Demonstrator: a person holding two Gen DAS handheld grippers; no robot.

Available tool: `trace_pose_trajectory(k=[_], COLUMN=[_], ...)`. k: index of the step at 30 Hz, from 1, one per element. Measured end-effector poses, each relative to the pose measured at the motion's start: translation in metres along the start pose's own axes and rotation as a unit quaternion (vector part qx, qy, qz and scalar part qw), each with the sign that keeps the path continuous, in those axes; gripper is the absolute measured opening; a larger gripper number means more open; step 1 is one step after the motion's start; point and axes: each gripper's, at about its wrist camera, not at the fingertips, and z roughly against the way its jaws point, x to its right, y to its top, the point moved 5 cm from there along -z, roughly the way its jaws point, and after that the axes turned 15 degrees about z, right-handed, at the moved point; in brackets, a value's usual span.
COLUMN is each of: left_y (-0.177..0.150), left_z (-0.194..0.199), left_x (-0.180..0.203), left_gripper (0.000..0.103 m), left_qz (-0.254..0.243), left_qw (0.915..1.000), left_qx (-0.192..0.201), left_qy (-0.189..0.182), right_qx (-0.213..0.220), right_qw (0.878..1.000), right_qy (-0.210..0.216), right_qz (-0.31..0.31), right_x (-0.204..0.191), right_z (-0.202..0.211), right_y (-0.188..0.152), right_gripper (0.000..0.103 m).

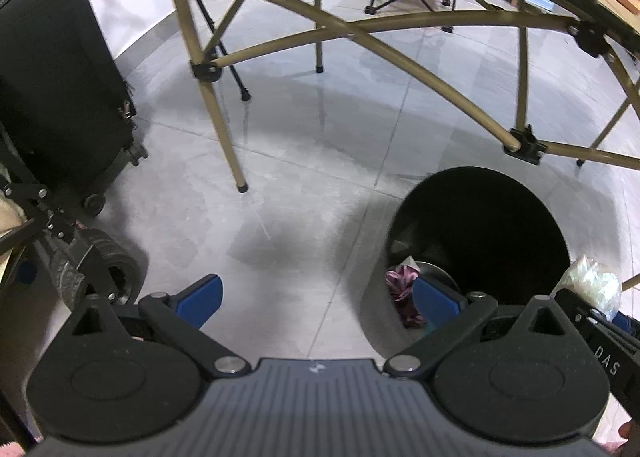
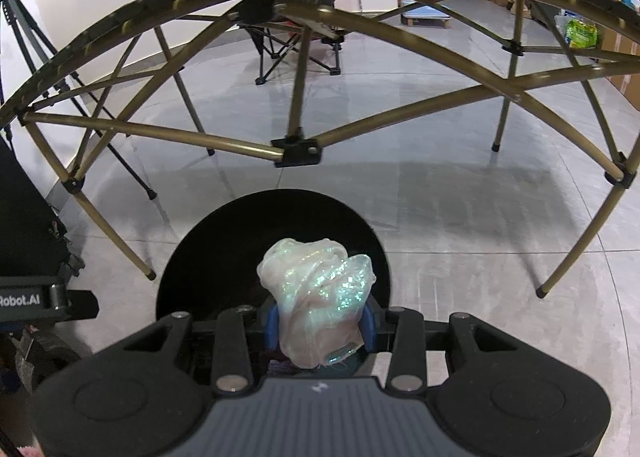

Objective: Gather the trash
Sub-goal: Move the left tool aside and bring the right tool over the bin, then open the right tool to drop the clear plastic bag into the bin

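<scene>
The right tongs (image 2: 323, 327) are clamped on a crumpled wad of iridescent film (image 2: 318, 293), whitish with green-blue glints, pinched between the blue pads (image 2: 272, 324) directly over the mouth of the black bin (image 2: 188, 257). The wad covers most of the view into the bin from the right wrist, so little of the inside shows there. The left tongs (image 1: 318, 299) stand wide apart with nothing between them, just beside the bin's rim on its left. In the left wrist view the bin (image 1: 480, 225) is mostly dark inside; near its close wall lie a pink-and-purple crumpled scrap (image 1: 402, 285) and something shiny and metallic, too dim to name. At the right edge of that view the other tool carries the letters "DAS" (image 1: 610, 361), and the film wad (image 1: 592, 283) peeks out above it, partly cut off. In the right wrist view, left of the bin, a black block reads "Robot.AI" (image 2: 20, 300), its start clipped by the frame.

Left of the bin stand a rubber wheel (image 1: 120, 277) and a black wheeled case (image 1: 60, 97). Behind the bin rises the folding bench frame (image 2: 298, 151) of tan tubes and black joints; its top is seen only from beneath. Beyond it, a folding chair (image 2: 296, 45) stands on the grey tiled floor (image 2: 440, 197).
</scene>
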Motion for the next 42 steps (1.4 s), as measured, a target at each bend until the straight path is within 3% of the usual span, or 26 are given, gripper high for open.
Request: trace_pose_trajectory(k=[17, 31, 33, 35, 37, 42], left_y=[0.003, 0.003, 0.002, 0.002, 0.002, 0.002], left_z=[-0.008, -0.011, -0.01, -0.009, -0.009, -0.01], left_x=[-0.046, -0.053, -0.054, -0.055, -0.056, -0.054], left_gripper=[0.103, 0.103, 0.103, 0.103, 0.103, 0.103], left_qz=[0.021, 0.022, 0.023, 0.024, 0.025, 0.025], left_qw=[0.9996, 0.9995, 0.9994, 0.9994, 0.9994, 0.9994], left_qx=[-0.011, -0.021, -0.022, -0.022, -0.022, -0.024], left_qy=[0.018, 0.013, 0.01, 0.009, 0.009, 0.01], right_qx=[-0.024, -0.047, -0.045, -0.041, -0.037, -0.038], right_qw=[0.999, 0.998, 0.999, 0.999, 0.999, 0.999], right_qy=[0.029, 0.035, 0.03, 0.029, 0.027, 0.026], right_qz=[0.001, -0.006, -0.003, -0.009, -0.013, -0.004], right_x=[-0.037, -0.047, -0.047, -0.046, -0.044, -0.047], right_z=[-0.028, -0.046, -0.046, -0.045, -0.045, -0.046], right_y=[0.01, 0.009, 0.01, 0.012, 0.014, 0.017], right_gripper=[0.037, 0.039, 0.044, 0.058, 0.087, 0.103])
